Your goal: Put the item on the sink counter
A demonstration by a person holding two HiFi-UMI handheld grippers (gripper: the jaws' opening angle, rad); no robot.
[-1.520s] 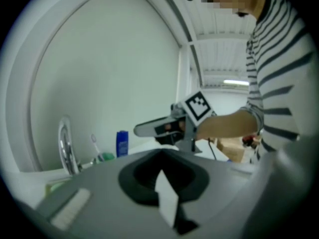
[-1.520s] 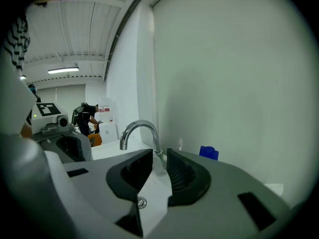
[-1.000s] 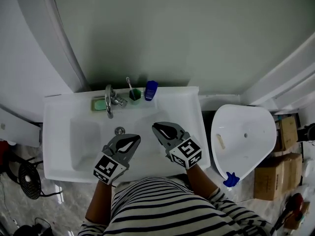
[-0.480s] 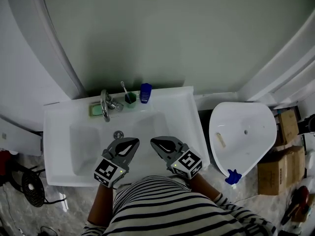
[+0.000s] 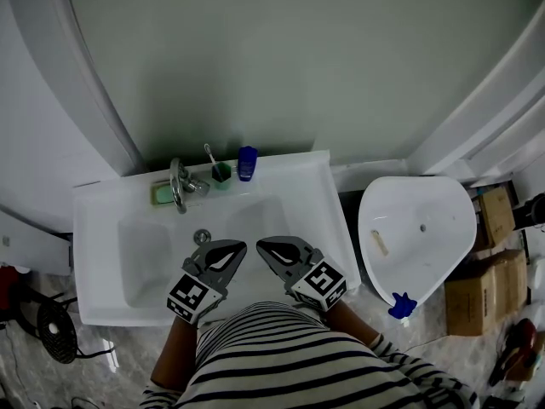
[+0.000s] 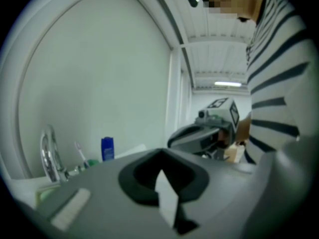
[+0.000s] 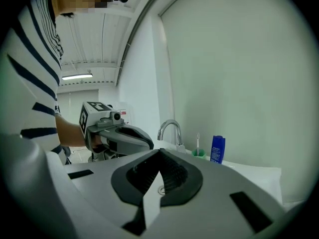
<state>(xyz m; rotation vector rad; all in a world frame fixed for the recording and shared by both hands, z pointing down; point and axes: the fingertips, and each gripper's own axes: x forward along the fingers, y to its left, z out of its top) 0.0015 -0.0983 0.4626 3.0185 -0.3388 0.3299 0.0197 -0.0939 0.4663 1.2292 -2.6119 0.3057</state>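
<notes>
Jaws of the left tool (image 5: 236,250) and right tool (image 5: 266,247) are pressed together, empty, near the table's (image 5: 322,218) front edge. The blue bottle (image 5: 247,163) stands at its back edge beside a cup (image 5: 221,175).

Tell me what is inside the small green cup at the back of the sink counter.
A white toothbrush stands in the small green cup. The cup's wall hides its lower handle and anything else inside.

Bathroom: white sink (image 5: 317,201), chrome faucet (image 5: 177,186), toothbrush cup (image 5: 221,175), blue bottle (image 5: 247,163).
</notes>
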